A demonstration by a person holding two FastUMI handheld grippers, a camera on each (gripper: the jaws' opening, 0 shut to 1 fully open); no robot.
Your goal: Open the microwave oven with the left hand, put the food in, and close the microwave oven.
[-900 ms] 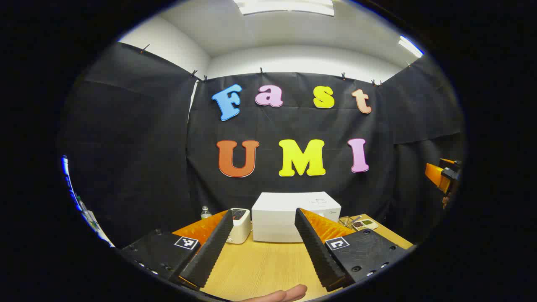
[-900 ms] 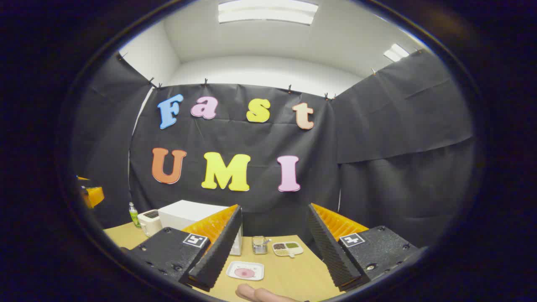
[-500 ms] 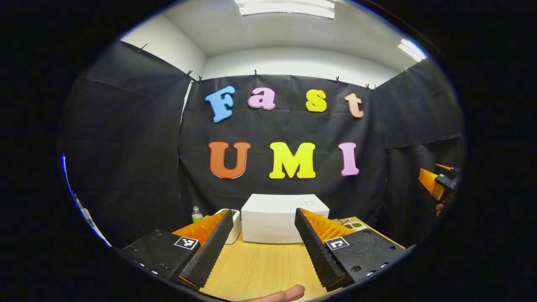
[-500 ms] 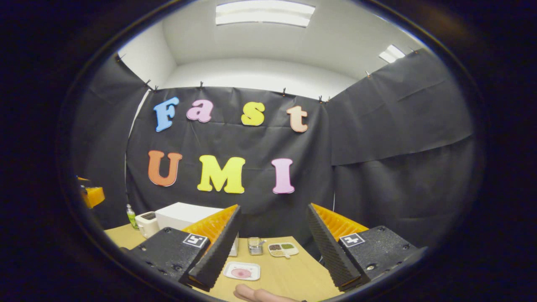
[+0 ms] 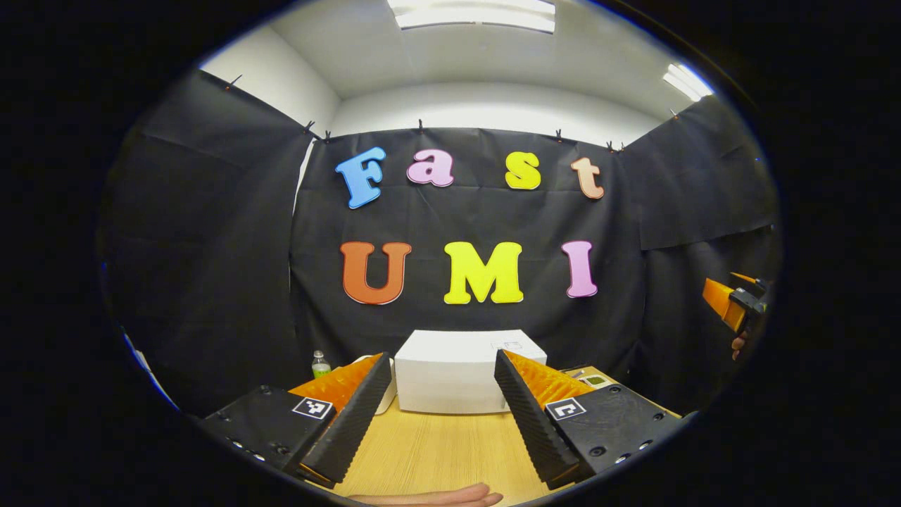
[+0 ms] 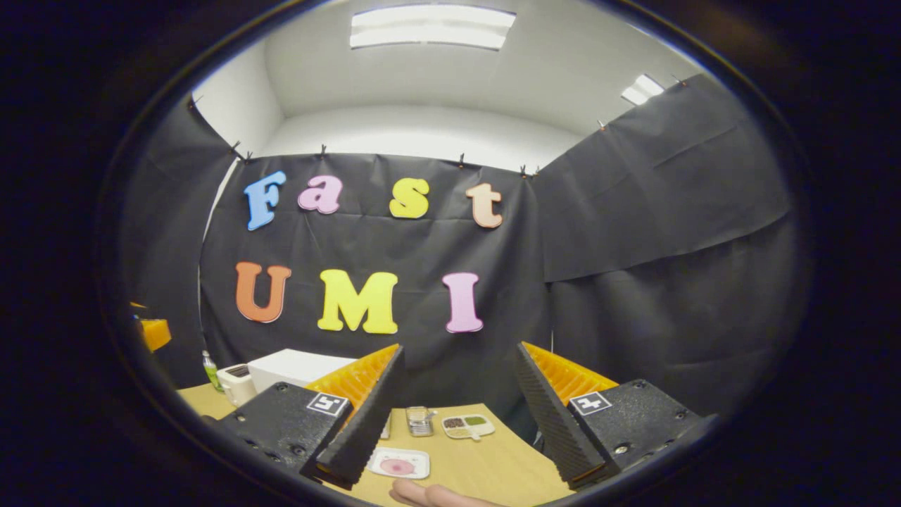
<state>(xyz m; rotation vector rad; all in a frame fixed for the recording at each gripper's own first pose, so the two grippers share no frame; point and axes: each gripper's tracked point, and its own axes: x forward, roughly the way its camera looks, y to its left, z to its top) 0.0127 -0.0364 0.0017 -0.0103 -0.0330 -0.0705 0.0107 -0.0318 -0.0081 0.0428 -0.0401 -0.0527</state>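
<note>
1. Left gripper view: left gripper [image 5: 442, 412] hangs above the pale wooden counter [image 5: 436, 451], fingers wide apart, nothing between them. It's aimed straight at the white box-shaped microwave oven [image 5: 461, 370], prob. lined up for the door-opening step, not yet begun.
2. Microwave sits at the counter's back edge, against the black cloth wall. It looks closed, a plain white block w/ flat top; handle can't be made out from here.
3. Just left of the microwave: a white toaster-like appliance [image 5: 386, 387], partly behind the left finger. Further left of that, a small clear bottle w/ green label [image 5: 320, 364].
4. Right gripper [image 5: 732, 303] shows far right of the microwave, held up off the counter, prob. waiting its turn.
5. Right gripper view: right gripper [image 6: 457, 415] also has fingers wide apart, empty, held high.
6. Food: white rectangular plate w/ a pink round item [image 6: 398, 464] lies on the counter in front and right of the microwave [image 6: 292, 367], near the gripper for an easy pick.
7. Behind the plate, right of the microwave: a small metal wire basket [image 6: 419, 420] & a white divided dish w/ dark and green fillings [image 6: 467, 424].
</note>
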